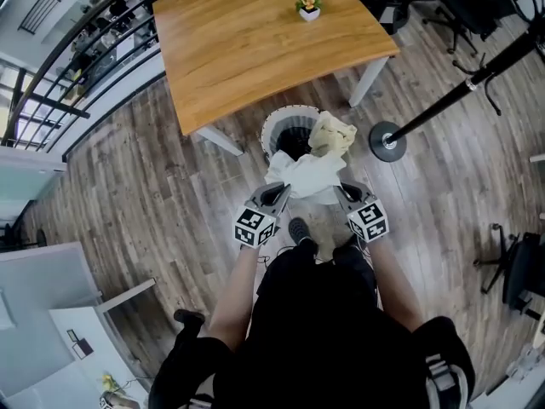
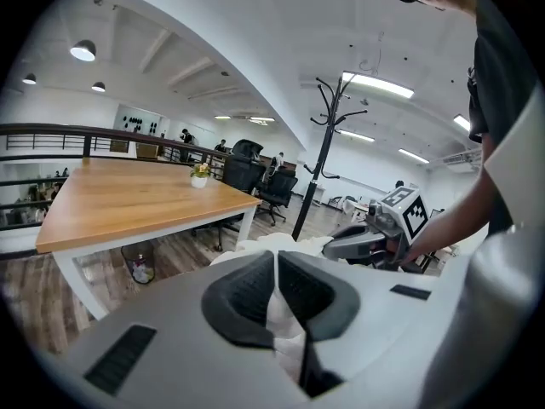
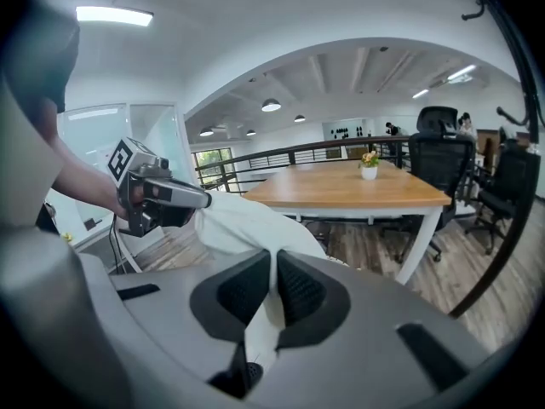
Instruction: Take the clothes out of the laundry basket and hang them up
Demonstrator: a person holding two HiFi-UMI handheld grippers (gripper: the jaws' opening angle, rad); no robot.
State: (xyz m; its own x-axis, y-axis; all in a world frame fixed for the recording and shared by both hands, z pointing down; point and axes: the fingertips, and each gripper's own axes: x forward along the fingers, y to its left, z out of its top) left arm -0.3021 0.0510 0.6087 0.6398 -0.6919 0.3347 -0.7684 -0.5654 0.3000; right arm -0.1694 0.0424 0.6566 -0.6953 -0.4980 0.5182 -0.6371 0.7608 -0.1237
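Left of centre in the head view, the left gripper [image 1: 278, 194] is pinching one edge of a white garment [image 1: 305, 175]. Just to the right, the right gripper [image 1: 344, 192] is clamping the other edge. The cloth is hanging between them over the basket [image 1: 274, 123], with a yellowish garment [image 1: 332, 133] lying on its rim. Taking-out looks under way. Next comes carrying it to the stand [image 1: 387, 141] at right.

Wooden table [image 1: 255, 37] on plank floor [image 1: 136, 194]
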